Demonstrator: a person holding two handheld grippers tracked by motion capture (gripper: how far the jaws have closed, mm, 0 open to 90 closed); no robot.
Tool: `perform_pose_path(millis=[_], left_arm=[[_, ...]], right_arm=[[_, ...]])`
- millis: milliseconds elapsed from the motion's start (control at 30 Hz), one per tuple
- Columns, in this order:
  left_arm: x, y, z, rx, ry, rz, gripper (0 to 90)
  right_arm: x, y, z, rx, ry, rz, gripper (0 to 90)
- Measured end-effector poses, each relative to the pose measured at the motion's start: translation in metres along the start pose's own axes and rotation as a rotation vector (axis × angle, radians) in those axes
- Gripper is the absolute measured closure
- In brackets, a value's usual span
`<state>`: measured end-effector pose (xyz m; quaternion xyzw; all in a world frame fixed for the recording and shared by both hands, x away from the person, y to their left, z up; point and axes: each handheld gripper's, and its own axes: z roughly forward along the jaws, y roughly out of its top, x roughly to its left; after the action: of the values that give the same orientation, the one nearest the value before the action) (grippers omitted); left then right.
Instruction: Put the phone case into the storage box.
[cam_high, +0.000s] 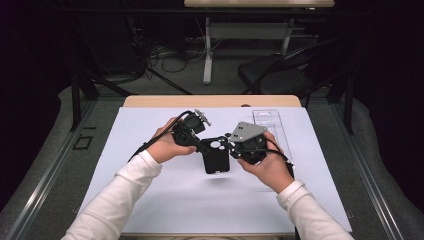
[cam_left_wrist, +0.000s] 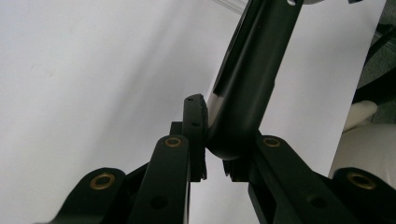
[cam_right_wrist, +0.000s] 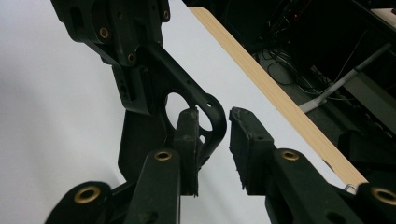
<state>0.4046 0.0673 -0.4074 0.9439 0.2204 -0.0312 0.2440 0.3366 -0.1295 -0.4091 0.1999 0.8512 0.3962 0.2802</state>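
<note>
Left tongs (cam_high: 206, 148) clamp phone case (cam_high: 216, 159) (black); clear tray (cam_high: 270, 122) behind.

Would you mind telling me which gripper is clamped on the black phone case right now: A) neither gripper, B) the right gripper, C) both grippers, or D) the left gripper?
D: in the left gripper view the left gripper pinches the edge of the black phone case, while the right gripper view shows the right gripper with its jaws apart and the case's corner between them, ungripped.

one black phone case (cam_high: 216, 156), one clear plastic tray (cam_high: 268, 122), two grippers, one white sheet (cam_high: 150, 195)
</note>
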Motion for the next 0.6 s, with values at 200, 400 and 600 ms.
perform_pose_path(millis=[200, 400, 600], left_arm=[[-0.0013, 0.0009, 0.0002, 0.002, -0.002, 0.004, 81.6], [-0.0023, 0.0018, 0.0005, 0.002, -0.002, 0.005, 81.6], [-0.003, 0.0027, 0.0007, 0.002, 0.0, 0.004, 81.6]], right_arm=[[0.0009, 0.0009, 0.0, 0.0, -0.01, -0.018, 74.2], [0.0036, 0.0011, -0.0005, 0.006, -0.029, -0.049, 77.8], [0.006, 0.0022, -0.0008, 0.019, -0.053, -0.083, 79.2]])
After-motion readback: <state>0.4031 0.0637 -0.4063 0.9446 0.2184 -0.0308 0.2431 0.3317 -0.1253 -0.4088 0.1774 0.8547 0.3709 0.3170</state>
